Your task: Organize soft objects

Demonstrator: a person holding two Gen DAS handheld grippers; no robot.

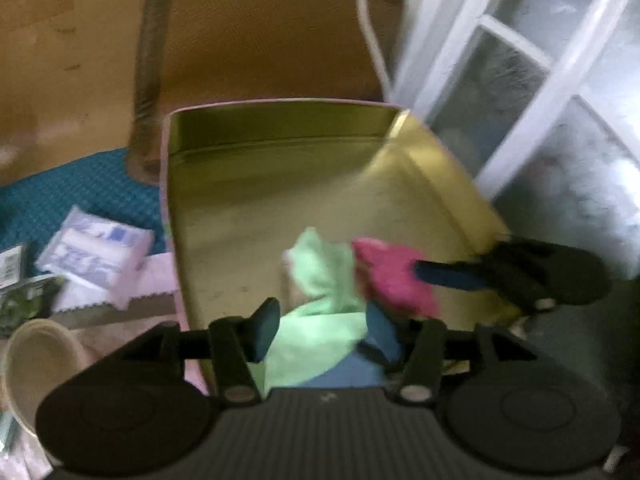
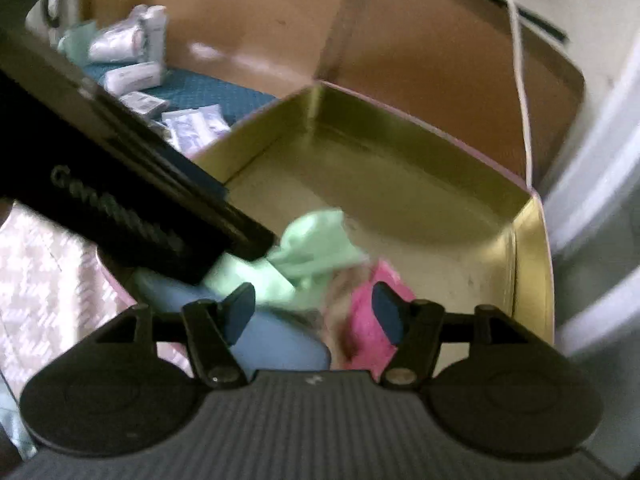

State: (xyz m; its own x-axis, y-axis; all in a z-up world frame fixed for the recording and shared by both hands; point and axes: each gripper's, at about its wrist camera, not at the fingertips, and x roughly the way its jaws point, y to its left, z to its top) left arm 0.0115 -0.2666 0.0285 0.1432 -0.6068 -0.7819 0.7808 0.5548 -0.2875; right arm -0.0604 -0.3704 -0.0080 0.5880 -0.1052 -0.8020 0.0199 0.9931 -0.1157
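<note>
A gold-lined tin box [image 1: 280, 184] holds a light green cloth [image 1: 320, 280], a pink cloth [image 1: 394, 276] and a blue cloth [image 1: 348, 374] at its near end. My left gripper [image 1: 324, 330] is open over the green and blue cloths. The right gripper's fingers [image 1: 448, 274] reach in from the right and touch the pink cloth. In the right wrist view my right gripper [image 2: 314, 312] is open over the pink cloth [image 2: 364, 320], beside the green cloth [image 2: 312, 244] and the blue cloth [image 2: 276, 340]. The box's wall [image 2: 532, 264] shows on the right. The left gripper body [image 2: 120, 184] crosses from the left.
White packets [image 1: 96, 252] and a beige bowl [image 1: 36, 364] lie left of the box on a teal mat [image 1: 60, 196]. A cardboard wall [image 1: 260, 32] stands behind. A white window frame [image 1: 520, 80] is on the right. More packets [image 2: 132, 76] lie at the far left.
</note>
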